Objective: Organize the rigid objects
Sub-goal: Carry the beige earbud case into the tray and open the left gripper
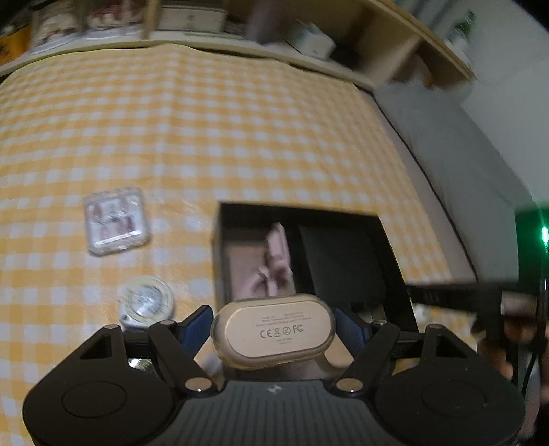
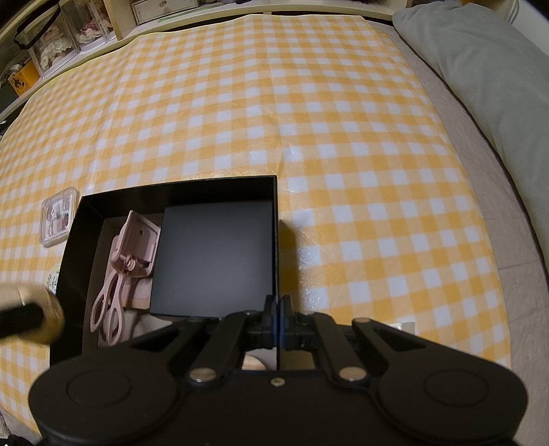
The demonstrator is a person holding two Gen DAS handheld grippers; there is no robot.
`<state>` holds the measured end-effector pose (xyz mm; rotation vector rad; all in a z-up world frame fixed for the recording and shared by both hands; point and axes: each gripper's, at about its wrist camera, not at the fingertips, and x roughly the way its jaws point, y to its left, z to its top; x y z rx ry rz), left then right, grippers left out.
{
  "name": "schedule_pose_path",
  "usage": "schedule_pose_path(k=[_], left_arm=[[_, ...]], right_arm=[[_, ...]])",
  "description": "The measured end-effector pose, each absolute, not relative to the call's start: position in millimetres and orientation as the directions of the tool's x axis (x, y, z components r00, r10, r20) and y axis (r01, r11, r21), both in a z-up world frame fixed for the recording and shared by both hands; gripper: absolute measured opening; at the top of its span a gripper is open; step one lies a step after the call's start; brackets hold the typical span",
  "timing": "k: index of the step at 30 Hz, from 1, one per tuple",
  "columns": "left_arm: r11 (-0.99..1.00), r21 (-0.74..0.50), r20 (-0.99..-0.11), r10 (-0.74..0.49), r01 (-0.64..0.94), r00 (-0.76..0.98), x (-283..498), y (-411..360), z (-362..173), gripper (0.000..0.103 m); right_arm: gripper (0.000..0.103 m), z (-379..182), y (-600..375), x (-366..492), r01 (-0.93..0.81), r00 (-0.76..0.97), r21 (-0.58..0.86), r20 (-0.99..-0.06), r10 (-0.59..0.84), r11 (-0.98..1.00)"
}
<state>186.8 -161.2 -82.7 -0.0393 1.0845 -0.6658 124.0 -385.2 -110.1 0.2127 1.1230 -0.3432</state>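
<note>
My left gripper (image 1: 272,331) is shut on a gold oval earbud case (image 1: 272,331), held just above the near edge of an open black box (image 1: 219,219). In the right wrist view the gold case (image 2: 37,308) shows blurred at the far left. The black box (image 2: 271,223) holds a pink eyelash curler (image 2: 120,271) and a flat black square item (image 2: 216,257). My right gripper (image 2: 277,319) is shut on the box's right wall, pinching its thin edge near the front corner.
A clear square plastic case (image 1: 116,221) and a small round transparent container (image 1: 145,302) lie on the yellow checked cloth (image 1: 240,130) left of the box. Shelves with clutter (image 1: 192,17) run along the far edge. A grey pillow (image 2: 480,79) lies to the right.
</note>
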Motion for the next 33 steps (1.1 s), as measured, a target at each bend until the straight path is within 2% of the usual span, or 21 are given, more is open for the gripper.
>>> schedule_pose_path(k=[6, 16, 18, 20, 27, 33], left_arm=[[0.781, -0.308, -0.826, -0.503, 0.543, 0.254, 172, -178, -97, 0.078], [0.799, -0.312, -0.834, -0.489, 0.514, 0.255, 177, -186, -111, 0.078], [0.8, -0.327, -0.831, -0.497, 0.502, 0.25, 179, -185, -111, 0.08], [0.796, -0.336, -0.828, -0.505, 0.504, 0.244, 179, -185, -110, 0.088], [0.781, -0.317, -0.837, -0.497, 0.538, 0.228, 174, -187, -108, 0.091], [0.767, -0.303, -0.838, -0.497, 0.566, 0.224, 169, -186, -103, 0.1]], right_arm=[[0.002, -110, -386, 124, 0.373, 0.389, -0.005, -0.907, -0.161, 0.928], [0.002, -110, -385, 123, 0.373, 0.388, -0.006, -0.907, -0.162, 0.928], [0.002, -109, -386, 123, 0.373, 0.388, -0.008, -0.907, -0.163, 0.928], [0.002, -110, -386, 123, 0.373, 0.387, -0.006, -0.908, -0.161, 0.928], [0.002, -112, -382, 125, 0.37, 0.386, -0.012, -0.908, -0.165, 0.929], [0.002, -111, -382, 124, 0.37, 0.386, -0.012, -0.908, -0.165, 0.929]])
